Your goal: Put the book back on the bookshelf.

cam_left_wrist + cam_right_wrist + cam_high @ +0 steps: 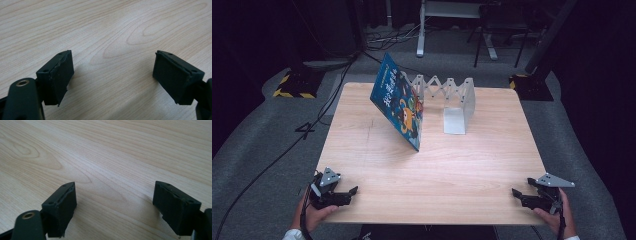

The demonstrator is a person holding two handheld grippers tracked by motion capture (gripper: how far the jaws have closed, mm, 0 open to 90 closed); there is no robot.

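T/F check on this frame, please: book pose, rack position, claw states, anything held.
1. The blue book lies flat on the table. False: it stands tilted, leaning toward the white expanding rack.
2. The rack sits at the far side of the table, right of the book. True.
3. The left claw is shut on the book. False: its jaws stand open with nothing between them, near the table's front left edge.
4. The right claw is open and holds nothing. True.
5. Both claws are far from the book. True.
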